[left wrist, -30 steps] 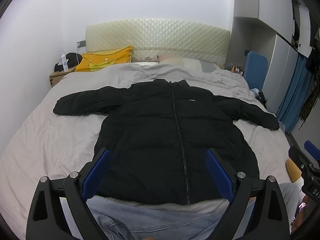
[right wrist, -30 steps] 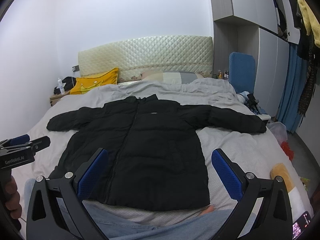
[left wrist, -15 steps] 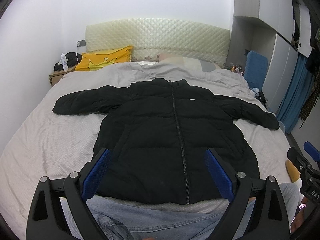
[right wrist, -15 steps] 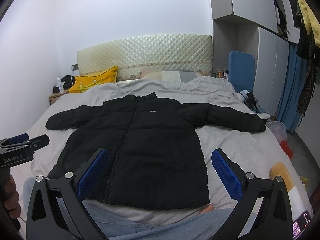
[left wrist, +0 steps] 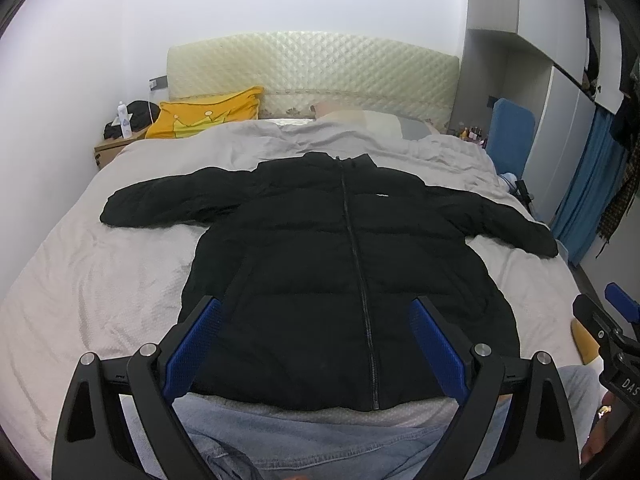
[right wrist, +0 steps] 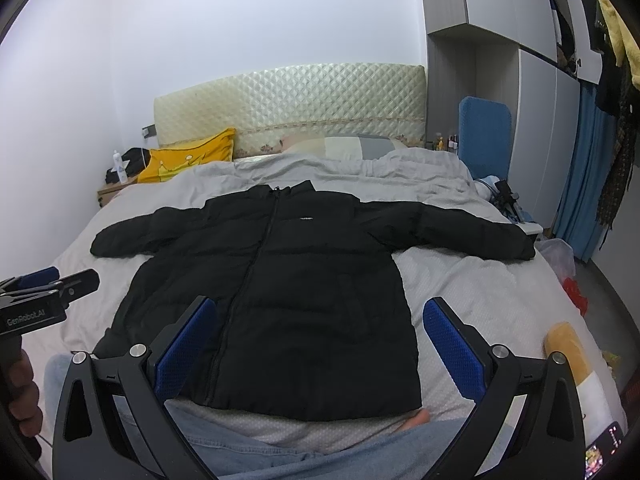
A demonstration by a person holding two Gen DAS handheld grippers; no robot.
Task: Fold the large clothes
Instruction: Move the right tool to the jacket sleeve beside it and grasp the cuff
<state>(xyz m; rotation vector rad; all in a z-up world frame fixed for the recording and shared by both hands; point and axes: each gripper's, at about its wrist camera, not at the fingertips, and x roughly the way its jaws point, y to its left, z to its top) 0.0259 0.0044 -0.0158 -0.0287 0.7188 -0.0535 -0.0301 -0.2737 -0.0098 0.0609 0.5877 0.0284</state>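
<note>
A black puffer jacket (left wrist: 340,264) lies flat and zipped on the grey bed (left wrist: 88,280), front up, both sleeves spread sideways, collar toward the headboard. It also shows in the right wrist view (right wrist: 280,280). My left gripper (left wrist: 314,344) is open and empty, held above the jacket's hem. My right gripper (right wrist: 320,344) is open and empty, also above the hem, a little to the right. The left gripper shows at the left edge of the right wrist view (right wrist: 44,296); the right gripper shows at the right edge of the left wrist view (left wrist: 608,332).
A yellow pillow (left wrist: 208,116) and a grey pillow (right wrist: 352,146) lie at the padded headboard (left wrist: 312,68). A nightstand (left wrist: 112,146) with a bottle stands far left. A blue chair (right wrist: 484,136), wardrobe and blue curtain (right wrist: 580,184) are on the right. The person's jeans-clad legs (left wrist: 304,436) rest at the bed's near edge.
Both grippers have shifted very slightly; the view of the jacket has barely moved. Both stay open and empty.
</note>
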